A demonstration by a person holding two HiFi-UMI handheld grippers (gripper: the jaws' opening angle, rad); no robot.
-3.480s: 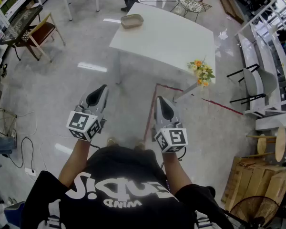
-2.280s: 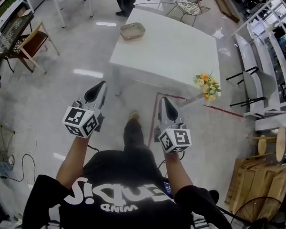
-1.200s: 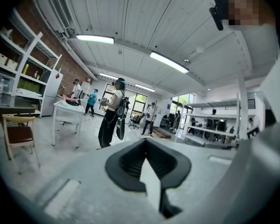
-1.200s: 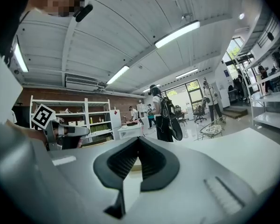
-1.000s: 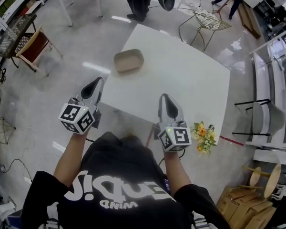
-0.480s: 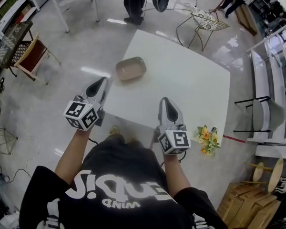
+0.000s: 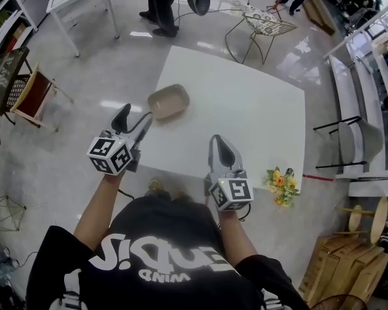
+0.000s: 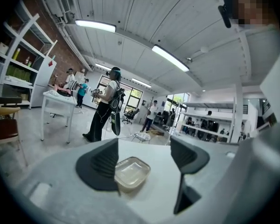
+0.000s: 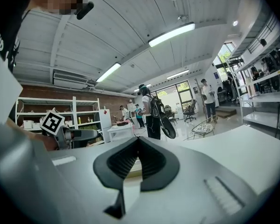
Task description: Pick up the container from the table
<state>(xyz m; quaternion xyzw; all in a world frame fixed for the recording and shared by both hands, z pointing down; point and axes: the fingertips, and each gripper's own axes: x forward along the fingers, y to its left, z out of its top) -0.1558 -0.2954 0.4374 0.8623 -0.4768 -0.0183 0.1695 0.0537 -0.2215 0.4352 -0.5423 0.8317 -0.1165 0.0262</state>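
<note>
Gaping left hand-held gripper (image 7: 134,117), just opened, empty, near container (image 7: 169,101); right hand-held gripper (image 7: 220,147) closed

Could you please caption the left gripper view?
Left hand-held gripper, jaws just opening with nothing between them, faces the container on the table.
</note>
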